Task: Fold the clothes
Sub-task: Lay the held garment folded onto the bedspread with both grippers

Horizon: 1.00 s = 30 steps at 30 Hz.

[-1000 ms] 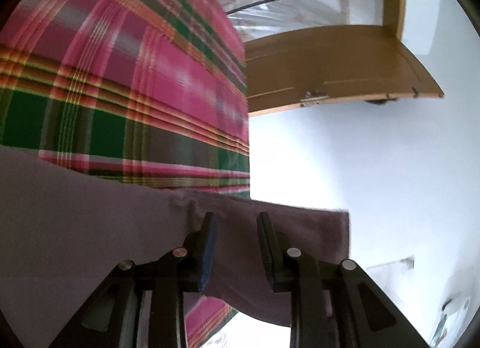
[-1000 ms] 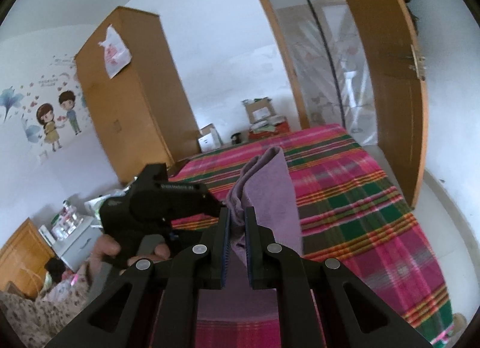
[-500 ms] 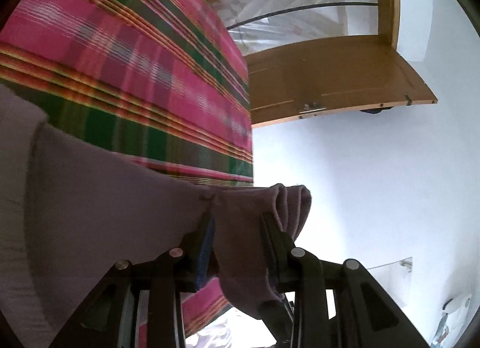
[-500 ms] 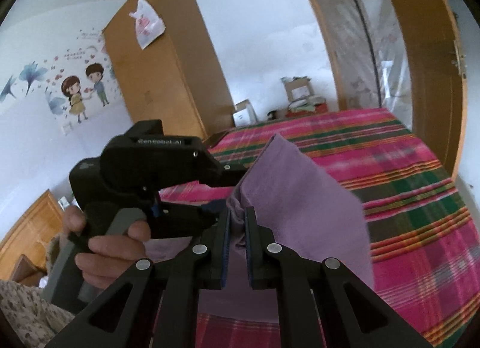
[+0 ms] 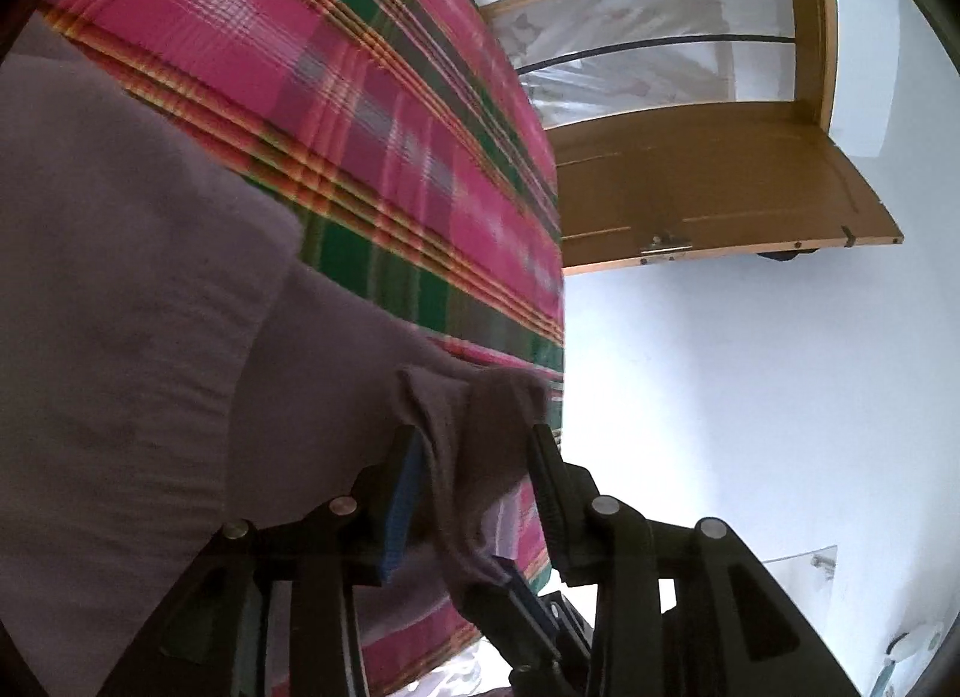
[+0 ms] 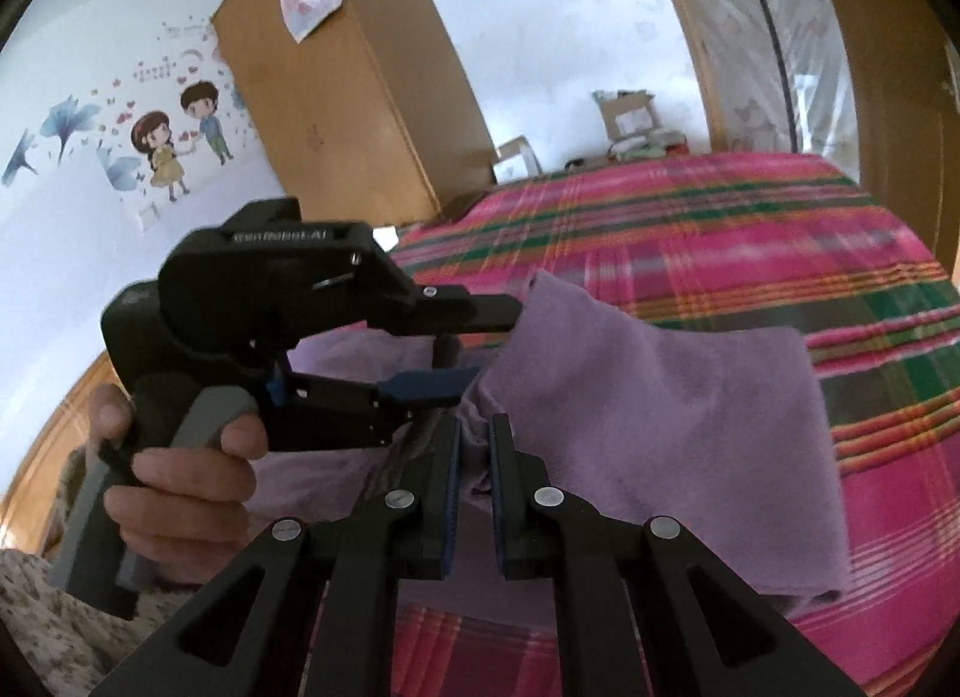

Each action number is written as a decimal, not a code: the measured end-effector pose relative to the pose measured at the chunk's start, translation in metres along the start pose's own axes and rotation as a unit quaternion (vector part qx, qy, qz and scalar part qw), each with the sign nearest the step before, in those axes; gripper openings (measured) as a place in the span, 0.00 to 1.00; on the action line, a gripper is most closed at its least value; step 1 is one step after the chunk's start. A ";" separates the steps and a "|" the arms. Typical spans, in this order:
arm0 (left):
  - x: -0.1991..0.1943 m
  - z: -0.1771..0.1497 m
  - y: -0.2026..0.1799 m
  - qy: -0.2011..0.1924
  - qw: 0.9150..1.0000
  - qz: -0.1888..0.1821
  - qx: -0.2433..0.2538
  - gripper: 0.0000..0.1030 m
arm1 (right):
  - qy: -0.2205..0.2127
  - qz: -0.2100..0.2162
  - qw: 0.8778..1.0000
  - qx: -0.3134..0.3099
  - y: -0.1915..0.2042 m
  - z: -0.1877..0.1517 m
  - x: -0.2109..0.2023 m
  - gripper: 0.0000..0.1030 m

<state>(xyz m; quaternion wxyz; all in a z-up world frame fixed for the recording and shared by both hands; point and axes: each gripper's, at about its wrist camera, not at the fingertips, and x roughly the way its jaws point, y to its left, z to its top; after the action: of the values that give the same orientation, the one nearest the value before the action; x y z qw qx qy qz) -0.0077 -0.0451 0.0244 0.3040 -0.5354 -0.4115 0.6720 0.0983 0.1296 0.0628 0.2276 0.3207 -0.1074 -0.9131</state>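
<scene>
A purple cloth (image 6: 660, 415) lies partly folded on the plaid bed, also filling the left of the left wrist view (image 5: 150, 337). My right gripper (image 6: 474, 439) is shut on a bunched edge of the cloth. My left gripper (image 5: 474, 445) has its jaws spread, with a fold of the cloth loose between them. In the right wrist view the left gripper (image 6: 498, 343) reaches in from the left, held by a hand, its jaws apart at the cloth's edge.
The pink and green plaid bed cover (image 6: 750, 253) spreads under the cloth. A wooden wardrobe (image 6: 360, 96) stands at the back, boxes (image 6: 630, 120) beyond the bed. A wooden door (image 5: 708, 187) stands open to the right of the bed.
My left gripper's jaws have spread wider and the cloth fold now sits loose between them. The cloth has come down onto the bed. My right gripper stays shut on it.
</scene>
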 end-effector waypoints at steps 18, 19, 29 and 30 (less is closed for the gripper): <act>-0.017 -0.004 -0.007 -0.086 0.996 0.023 0.015 0.36 | 0.055 0.020 0.998 0.032 -0.015 -0.019 0.036 0.12; -0.017 -0.004 -0.009 -0.086 0.996 0.025 0.019 0.36 | 0.058 0.023 0.998 0.033 -0.016 -0.020 0.035 0.13; 0.006 -0.005 -0.010 -0.037 0.998 0.038 0.032 0.36 | 0.026 0.040 0.998 0.049 -0.043 -0.015 -0.019 0.26; 0.009 -0.004 -0.010 -0.032 0.998 0.041 0.032 0.36 | 0.015 0.020 0.998 0.055 -0.050 -0.014 -0.026 0.26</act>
<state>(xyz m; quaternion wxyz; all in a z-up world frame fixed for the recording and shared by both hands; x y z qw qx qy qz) -0.0060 -0.0320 0.0282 0.2796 -0.5198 -0.3775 0.7135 0.1076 0.1853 0.0486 0.2297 0.3441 -0.1608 -0.8961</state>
